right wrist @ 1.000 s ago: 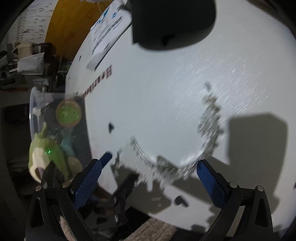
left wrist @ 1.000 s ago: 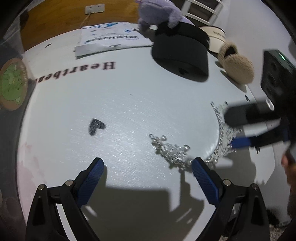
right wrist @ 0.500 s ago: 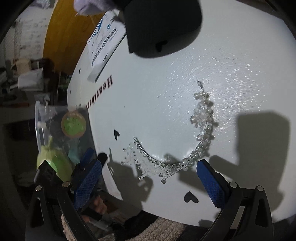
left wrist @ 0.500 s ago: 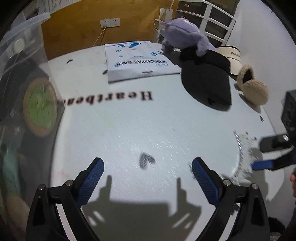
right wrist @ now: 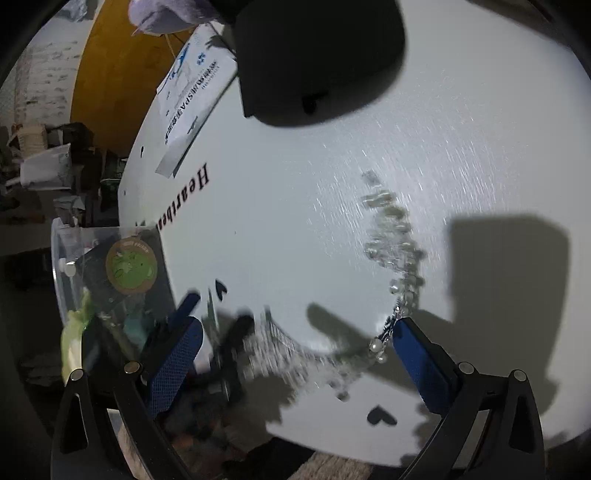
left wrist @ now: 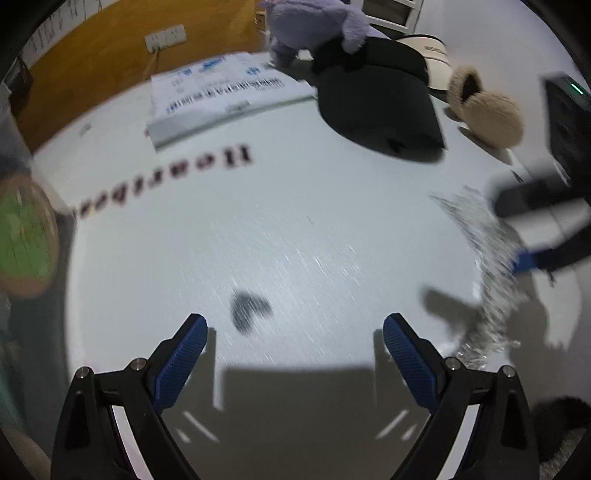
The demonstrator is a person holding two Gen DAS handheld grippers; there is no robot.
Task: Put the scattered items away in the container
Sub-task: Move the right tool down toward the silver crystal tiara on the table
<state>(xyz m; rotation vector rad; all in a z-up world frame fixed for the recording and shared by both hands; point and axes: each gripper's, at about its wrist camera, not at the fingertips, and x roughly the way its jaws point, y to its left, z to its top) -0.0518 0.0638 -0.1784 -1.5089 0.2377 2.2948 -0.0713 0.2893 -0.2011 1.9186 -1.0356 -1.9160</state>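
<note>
A silver beaded tiara point(right wrist: 395, 251) lies on the white table point(right wrist: 295, 206), blurred by motion; it also shows at the right of the left wrist view point(left wrist: 487, 258). My right gripper point(right wrist: 295, 354) is open, its jaws on either side of the tiara's near arc, the right fingertip point(right wrist: 406, 332) close to the pearls. My left gripper point(left wrist: 293, 343) is open and empty above the table, left of the tiara. The clear plastic container point(right wrist: 85, 280) stands off the table's left edge with green items inside.
A black hat point(left wrist: 376, 107), a purple plush toy point(left wrist: 314, 26), a beige fuzzy slipper point(left wrist: 487, 110), a white cap point(left wrist: 428, 48) and a white printed packet point(left wrist: 214, 96) lie at the far side. Small black heart prints point(left wrist: 247, 306) mark the table.
My right gripper has moved closer to the tiara, which now sits between its jaws. My left gripper has swung over the table and back toward the right, staying open and empty.
</note>
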